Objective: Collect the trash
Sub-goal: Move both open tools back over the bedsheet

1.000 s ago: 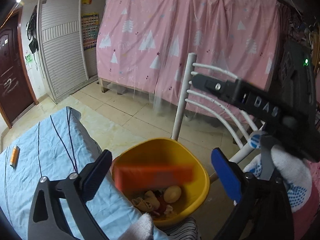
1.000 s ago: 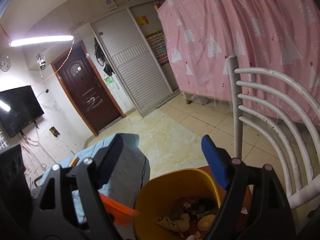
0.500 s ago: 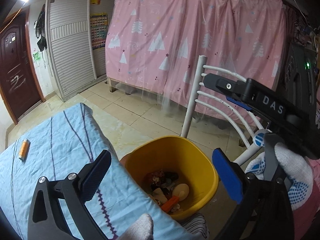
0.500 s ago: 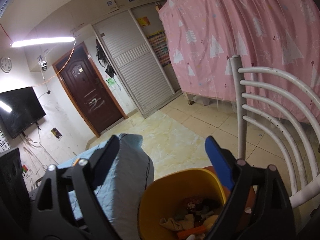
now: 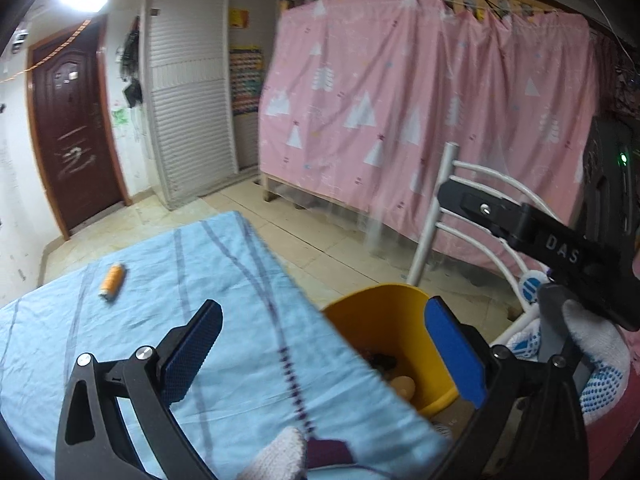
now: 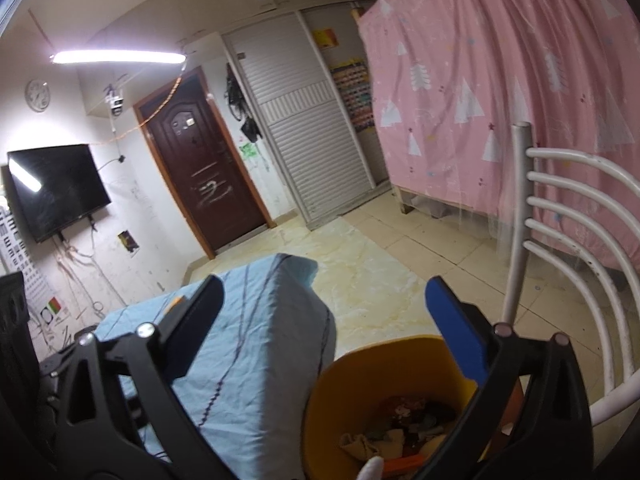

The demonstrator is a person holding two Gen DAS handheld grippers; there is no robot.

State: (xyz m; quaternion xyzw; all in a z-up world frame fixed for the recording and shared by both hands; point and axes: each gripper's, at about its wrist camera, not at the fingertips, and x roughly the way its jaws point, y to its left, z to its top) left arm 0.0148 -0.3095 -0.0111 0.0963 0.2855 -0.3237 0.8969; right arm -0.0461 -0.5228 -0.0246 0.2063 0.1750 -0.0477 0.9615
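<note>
Several pieces of trash are already lying in the yellow bin point(image 6: 384, 376) at the lower middle of the frame. One orange tube point(image 5: 111, 281) is waiting on the blue counter point(image 5: 240, 340), at middle left. Right gripper point(image 6: 324, 320) has just been opening its jaws, nothing between them; left gripper point(image 5: 324, 344) is standing open and empty too.

A big pink curtain with white trees point(image 5: 420, 112) hangs at the upper right. Left of it stand white slatted closet doors point(image 5: 188, 120) and a dark brown wooden door point(image 5: 72, 132). A long bright ceiling lamp point(image 6: 118, 57) glows at the upper left, above a black flat television point(image 6: 56, 190) on the white wall. The pale tiled floor point(image 6: 360, 264) fills the middle, with a white metal chair back point(image 6: 560, 220) at the right.
</note>
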